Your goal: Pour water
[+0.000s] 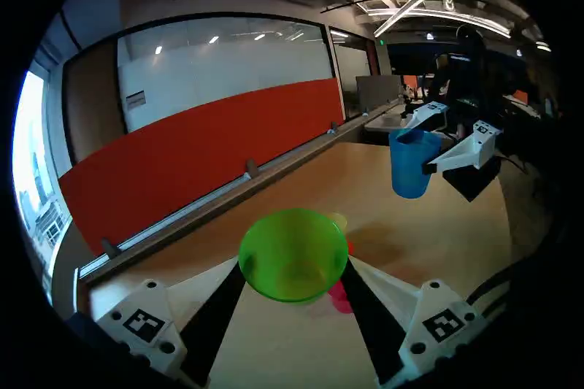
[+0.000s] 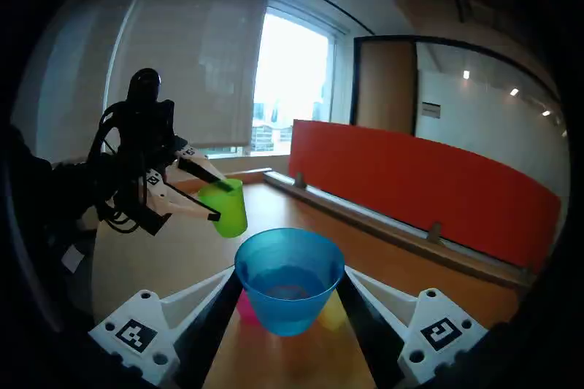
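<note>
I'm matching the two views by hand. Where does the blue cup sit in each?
Left gripper view: blue cup right of centre, held by the right gripper.
Right gripper view: bottom centre, between that gripper's fingers.
Shared landmark: the red partition along the desk.

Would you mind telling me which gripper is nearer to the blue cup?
Right: the right gripper clasps the blue cup; the left gripper, holding the green cup, is apart.

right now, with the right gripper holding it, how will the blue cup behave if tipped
The blue cup looks like thin translucent plastic, so probably light and squeezable. It seems part-filled, so tipping would likely slosh. Its smooth tapered wall might slip between the fingers.
</note>
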